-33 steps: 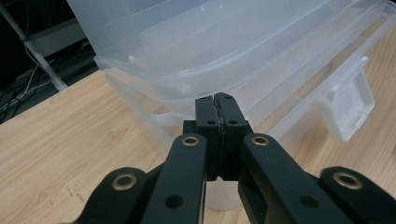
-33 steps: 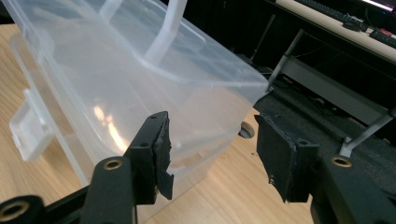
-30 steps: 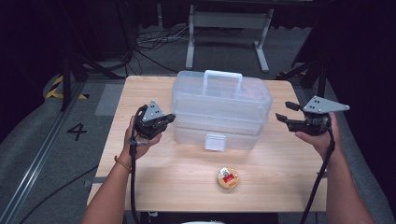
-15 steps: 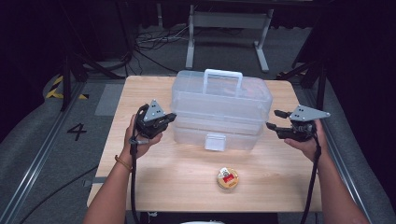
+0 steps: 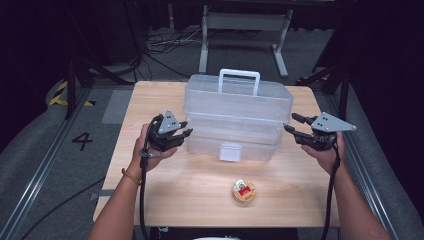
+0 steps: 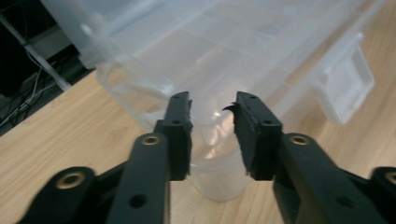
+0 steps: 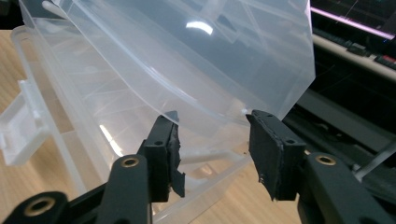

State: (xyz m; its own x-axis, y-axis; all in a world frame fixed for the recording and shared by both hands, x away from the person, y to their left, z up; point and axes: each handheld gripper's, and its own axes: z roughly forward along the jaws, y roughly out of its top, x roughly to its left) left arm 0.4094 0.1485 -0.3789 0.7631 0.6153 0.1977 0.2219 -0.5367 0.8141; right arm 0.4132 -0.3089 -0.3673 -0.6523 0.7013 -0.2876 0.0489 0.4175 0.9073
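A clear plastic toolbox (image 5: 237, 107) with a white handle stands shut in the middle of the wooden table (image 5: 150, 100), its latch (image 5: 230, 151) facing me. My left gripper (image 5: 186, 128) is at the box's left end. Its jaws have just been opening and now stand apart in front of the box's lower corner (image 6: 219, 154), not pressing on it. My right gripper (image 5: 291, 123) is at the right end. Its jaws have just been closing but remain apart, with the box's rim (image 7: 205, 112) between them. Both grippers (image 6: 212, 105) (image 7: 210, 121) point at the box.
A small round tin (image 5: 243, 191) with a red item in it lies near the table's front edge, in front of the latch. Dark floor, cables and a metal stand (image 5: 245, 22) lie beyond the table's far edge.
My right gripper has come down and in toward the box's right end. The left hand has stayed put and its jaws have parted.
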